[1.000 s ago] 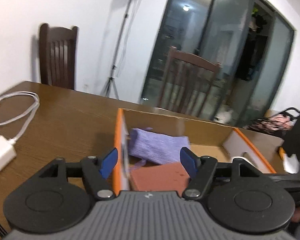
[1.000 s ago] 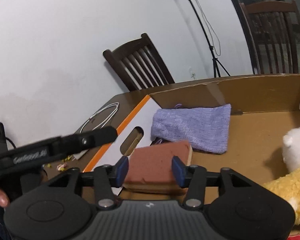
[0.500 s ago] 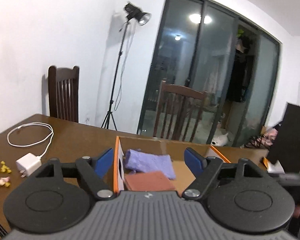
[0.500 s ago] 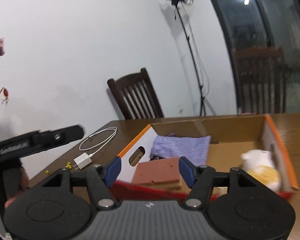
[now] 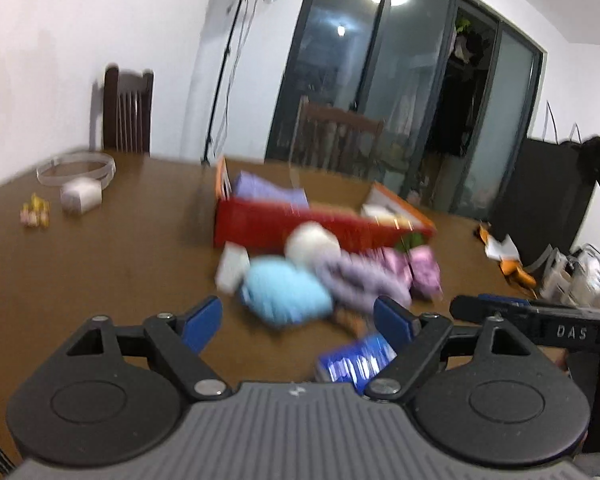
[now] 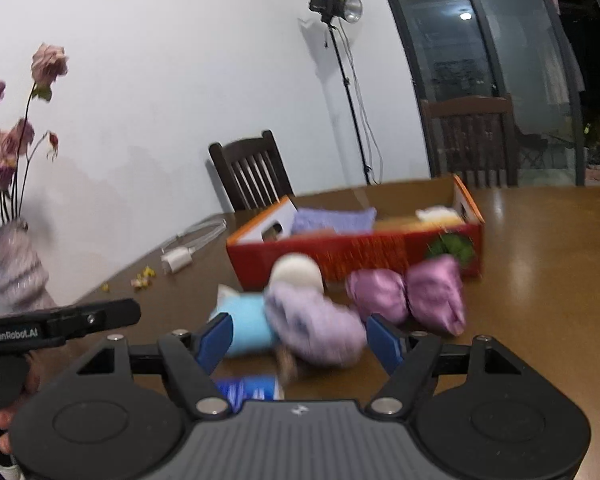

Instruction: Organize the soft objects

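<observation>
Now both grippers hang over the table [image 5: 100,264], jaws spread wide and empty, facing a blurred heap of soft things on the near side of the box [image 6: 356,252].

Landmark: box, red front wall, orange rim, open top. Inside it a lilac knit pouch [image 6: 334,220] at the left end and a pale plush [image 6: 436,214] at the right end.

Heap, read against the box:
- blue plush [image 6: 246,330], left end of the heap, pillow-like, fleecy, long axis about parallel to the front wall.
- lilac plush [image 6: 320,326], touching the blue one on its right; rounded, fuzzy, long axis slanting toward the right gripper.
- white ball [image 6: 296,274], between the heap and the front wall, just in front of the wall.
- two purple satin pouches [image 6: 408,294], side by side, shiny and puckered, below the box's right corner.
- blue packet [image 6: 248,390], glossy, flat, farthest from the box, half hidden under the gripper bodies.

Key relation: the lilac plush lies dead ahead of the right gripper [image 6: 298,338], between its finger lines and slightly beyond the tips. The left gripper [image 5: 298,318] frames the blue plush [image 5: 286,294] the same way. Judgement: each has its own nearest target; the right one looks closer to its plush. Everything should squash on closing, so a grip across the short axis seems wise.

Blur prevents finer detail.
</observation>
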Action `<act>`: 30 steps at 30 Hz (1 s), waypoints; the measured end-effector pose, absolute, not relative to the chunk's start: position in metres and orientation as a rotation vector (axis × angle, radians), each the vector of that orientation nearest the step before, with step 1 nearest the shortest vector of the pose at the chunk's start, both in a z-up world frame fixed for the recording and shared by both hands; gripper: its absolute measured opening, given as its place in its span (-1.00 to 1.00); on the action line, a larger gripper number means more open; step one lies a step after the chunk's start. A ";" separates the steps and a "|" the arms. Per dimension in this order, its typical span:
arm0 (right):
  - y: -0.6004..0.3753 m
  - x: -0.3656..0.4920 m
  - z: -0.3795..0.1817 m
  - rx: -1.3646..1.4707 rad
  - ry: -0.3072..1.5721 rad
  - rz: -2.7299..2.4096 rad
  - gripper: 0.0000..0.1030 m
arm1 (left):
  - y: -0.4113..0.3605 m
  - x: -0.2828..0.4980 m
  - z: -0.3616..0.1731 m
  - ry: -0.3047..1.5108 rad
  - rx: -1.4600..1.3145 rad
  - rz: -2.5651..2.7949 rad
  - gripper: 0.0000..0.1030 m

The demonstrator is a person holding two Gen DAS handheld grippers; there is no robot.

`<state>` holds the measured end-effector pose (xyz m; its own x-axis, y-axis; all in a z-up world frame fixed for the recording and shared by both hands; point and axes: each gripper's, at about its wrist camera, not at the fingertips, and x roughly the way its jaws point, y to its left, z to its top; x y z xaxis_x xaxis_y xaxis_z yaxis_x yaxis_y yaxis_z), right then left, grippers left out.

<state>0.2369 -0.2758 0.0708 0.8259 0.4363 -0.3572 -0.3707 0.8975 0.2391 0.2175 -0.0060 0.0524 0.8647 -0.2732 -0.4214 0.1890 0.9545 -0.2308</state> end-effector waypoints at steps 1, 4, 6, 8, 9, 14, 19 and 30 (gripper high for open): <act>-0.277 0.231 0.066 0.158 0.428 0.432 0.42 | -0.009 0.213 0.048 0.482 -0.187 -0.247 0.65; -0.281 0.214 0.060 0.150 0.425 0.425 0.42 | -0.018 0.202 0.038 0.515 -0.183 -0.266 0.65; -0.286 0.206 0.059 0.163 0.413 0.434 0.42 | -0.021 0.197 0.037 0.520 -0.183 -0.268 0.65; -0.291 0.201 0.057 0.183 0.407 0.441 0.42 | -0.026 0.196 0.038 0.516 -0.185 -0.270 0.65; -0.294 0.200 0.056 0.192 0.413 0.440 0.42 | -0.028 0.197 0.038 0.514 -0.183 -0.268 0.64; -0.297 0.207 0.051 0.202 0.444 0.426 0.42 | -0.039 0.213 0.038 0.520 -0.180 -0.285 0.62; -0.294 0.241 0.055 0.226 0.464 0.439 0.42 | -0.056 0.230 0.035 0.545 -0.130 -0.349 0.62; -0.260 0.338 0.043 0.250 0.568 0.412 0.22 | -0.052 0.252 0.009 0.592 -0.054 -0.330 0.37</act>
<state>0.3377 -0.2598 0.0433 0.7653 0.4424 -0.4675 -0.3068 0.8893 0.3391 0.2519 -0.0524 0.0087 0.7788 -0.3206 -0.5391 0.2900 0.9462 -0.1438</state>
